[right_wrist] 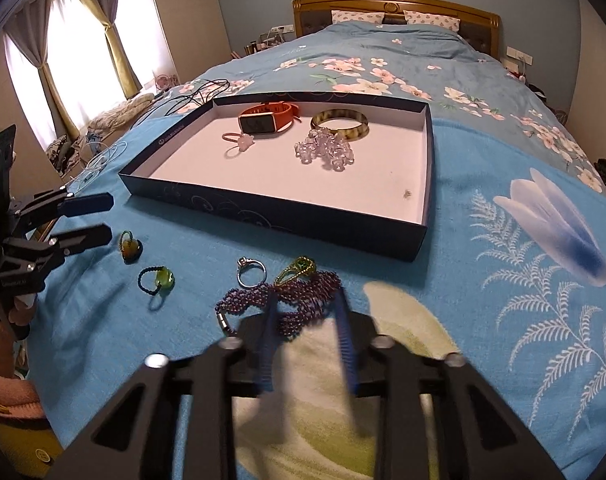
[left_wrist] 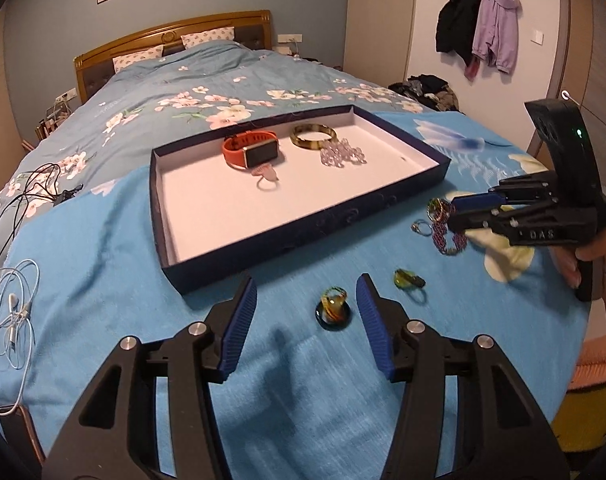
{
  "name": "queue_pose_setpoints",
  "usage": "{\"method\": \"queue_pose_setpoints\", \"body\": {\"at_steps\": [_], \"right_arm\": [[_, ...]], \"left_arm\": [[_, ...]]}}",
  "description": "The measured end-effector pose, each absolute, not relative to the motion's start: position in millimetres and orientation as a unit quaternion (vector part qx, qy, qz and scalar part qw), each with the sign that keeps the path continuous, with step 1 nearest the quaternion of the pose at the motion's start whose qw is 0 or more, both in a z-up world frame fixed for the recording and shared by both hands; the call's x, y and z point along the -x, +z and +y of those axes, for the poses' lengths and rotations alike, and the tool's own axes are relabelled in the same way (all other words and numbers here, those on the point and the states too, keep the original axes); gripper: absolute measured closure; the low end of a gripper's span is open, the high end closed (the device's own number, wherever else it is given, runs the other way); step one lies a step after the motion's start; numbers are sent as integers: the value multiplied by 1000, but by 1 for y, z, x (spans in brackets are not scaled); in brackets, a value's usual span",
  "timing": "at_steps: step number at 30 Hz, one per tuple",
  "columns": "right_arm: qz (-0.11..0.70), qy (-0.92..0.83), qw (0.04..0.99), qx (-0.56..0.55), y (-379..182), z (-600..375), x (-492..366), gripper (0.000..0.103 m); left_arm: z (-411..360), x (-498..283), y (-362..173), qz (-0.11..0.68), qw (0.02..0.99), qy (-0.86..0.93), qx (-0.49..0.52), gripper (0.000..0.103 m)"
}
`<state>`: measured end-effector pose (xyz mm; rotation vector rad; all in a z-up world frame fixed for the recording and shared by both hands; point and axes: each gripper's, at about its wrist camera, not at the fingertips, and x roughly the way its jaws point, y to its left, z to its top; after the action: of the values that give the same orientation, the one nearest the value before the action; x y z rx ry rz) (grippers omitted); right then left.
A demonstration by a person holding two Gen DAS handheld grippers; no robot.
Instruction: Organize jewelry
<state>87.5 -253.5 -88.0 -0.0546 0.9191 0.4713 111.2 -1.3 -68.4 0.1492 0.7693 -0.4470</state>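
A dark blue tray [left_wrist: 287, 236] [right_wrist: 263, 212] lies on the bed. It holds an orange watch [left_wrist: 250, 151] [right_wrist: 269, 117], a tortoiseshell bangle [left_wrist: 313, 136] [right_wrist: 340, 123], a clear bead bracelet [left_wrist: 342, 155] [right_wrist: 325, 149] and a pink ring [left_wrist: 267, 178] [right_wrist: 239, 142]. My left gripper [left_wrist: 306, 292] is open, with an amber ring [left_wrist: 333, 308] [right_wrist: 130, 246] between its fingers. A green ring [left_wrist: 409, 281] [right_wrist: 159, 280] lies to the right. My right gripper [right_wrist: 306, 300] [left_wrist: 457, 210] is open around a purple bead necklace [right_wrist: 291, 300] [left_wrist: 447, 236]. A silver ring [right_wrist: 250, 270] [left_wrist: 421, 227] and a green-gold charm [right_wrist: 297, 268] lie beside it.
The blue floral blanket [left_wrist: 103, 272] covers the bed. White earphones [left_wrist: 13, 320] and black cables [left_wrist: 27, 192] lie at the left edge. Coats [left_wrist: 479, 28] hang on the wall at the right. A window with curtains [right_wrist: 71, 52] is at the left in the right wrist view.
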Motion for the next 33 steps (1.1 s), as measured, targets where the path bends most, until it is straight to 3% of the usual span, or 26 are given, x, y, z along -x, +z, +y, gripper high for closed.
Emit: {"method": "queue_pose_setpoints", "body": {"at_steps": [20,30,33], "right_arm": [[395,277,876,-15,-52,-263,-50,96],[400,283,871,-24,-56,-262,-50,96],[400,284,871,-26,-58,-261,-51,96]], "left_arm": [[-16,-107,-76,386,886,-240,-87,54],[-21,-118,-82,400,879,-241,-91,65],[-22,-120,-83,404,878,-241,-87,79]]}}
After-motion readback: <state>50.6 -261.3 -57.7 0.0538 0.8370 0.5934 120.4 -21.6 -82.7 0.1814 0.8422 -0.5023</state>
